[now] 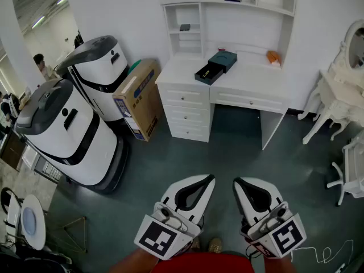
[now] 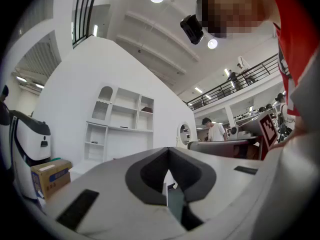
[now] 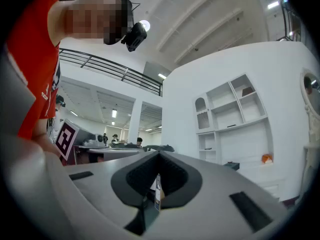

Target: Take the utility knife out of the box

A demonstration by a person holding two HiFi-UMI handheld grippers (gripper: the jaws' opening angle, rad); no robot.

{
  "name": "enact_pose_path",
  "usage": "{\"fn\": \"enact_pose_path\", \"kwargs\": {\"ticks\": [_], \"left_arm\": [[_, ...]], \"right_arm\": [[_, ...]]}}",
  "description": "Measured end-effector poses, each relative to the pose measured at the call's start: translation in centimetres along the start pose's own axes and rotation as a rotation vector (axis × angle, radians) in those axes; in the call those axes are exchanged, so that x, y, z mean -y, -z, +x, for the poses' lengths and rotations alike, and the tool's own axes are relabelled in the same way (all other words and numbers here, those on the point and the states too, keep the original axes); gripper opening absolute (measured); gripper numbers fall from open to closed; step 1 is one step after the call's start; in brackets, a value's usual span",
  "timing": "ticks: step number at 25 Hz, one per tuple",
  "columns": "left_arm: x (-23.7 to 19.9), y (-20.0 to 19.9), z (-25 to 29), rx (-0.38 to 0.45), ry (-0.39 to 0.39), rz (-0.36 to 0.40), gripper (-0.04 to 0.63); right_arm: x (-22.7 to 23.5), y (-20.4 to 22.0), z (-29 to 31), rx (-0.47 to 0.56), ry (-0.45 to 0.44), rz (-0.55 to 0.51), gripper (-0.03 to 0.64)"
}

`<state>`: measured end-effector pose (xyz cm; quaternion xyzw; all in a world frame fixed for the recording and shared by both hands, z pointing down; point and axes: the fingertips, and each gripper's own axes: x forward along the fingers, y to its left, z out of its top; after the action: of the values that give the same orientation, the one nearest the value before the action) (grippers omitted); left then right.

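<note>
Left gripper (image 1: 209,180) and right gripper (image 1: 236,181): both closed, empty, held near over the floor. Far off, on the white desk (image 1: 250,81), an open dark box (image 1: 214,75) holds a slim yellowish item, presumably the utility knife (image 1: 205,71). Judged light, rigid and smooth. Recommend gripping mid-handle, across its width.

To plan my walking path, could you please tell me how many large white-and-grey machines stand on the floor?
2. The nearer machine stands at the left; the farther machine is behind it, next to the cardboard box. Others may lie outside the frame.
</note>
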<state>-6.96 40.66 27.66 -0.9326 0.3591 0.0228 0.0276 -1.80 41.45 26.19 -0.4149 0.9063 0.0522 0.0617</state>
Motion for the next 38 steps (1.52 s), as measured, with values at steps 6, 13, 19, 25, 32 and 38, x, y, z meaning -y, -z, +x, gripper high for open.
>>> {"fn": "enact_pose_path", "kwargs": {"ticks": [6, 13, 19, 25, 32, 38], "left_arm": [[-0.2, -0.2, -0.3, 0.004, 0.0, 0.003, 0.037], [-0.6, -0.2, -1.2, 0.007, -0.004, 0.003, 0.037], [-2.0, 0.0, -1.7, 0.009, -0.011, 0.0, 0.037], [-4.6, 0.4, -2.1, 0.01, -0.013, -0.006, 0.037], [-7.4, 1.1, -1.5, 0.016, -0.005, -0.017, 0.037], [-10.3, 1.9, 0.8, 0.007, -0.018, -0.034, 0.037]], "right_arm": [[-0.4, -0.3, 0.4, 0.008, -0.002, 0.0, -0.005], [-1.2, -0.1, 0.7, 0.007, -0.003, 0.005, -0.005], [-1.1, 0.0, 1.6, 0.025, 0.007, 0.039, -0.002], [-1.4, -0.1, 3.7, 0.04, 0.025, 0.035, -0.002], [-0.6, 0.4, 5.8, 0.026, 0.052, 0.013, -0.002], [1.9, 1.2, 8.3, 0.027, 0.054, 0.015, -0.002]]}}
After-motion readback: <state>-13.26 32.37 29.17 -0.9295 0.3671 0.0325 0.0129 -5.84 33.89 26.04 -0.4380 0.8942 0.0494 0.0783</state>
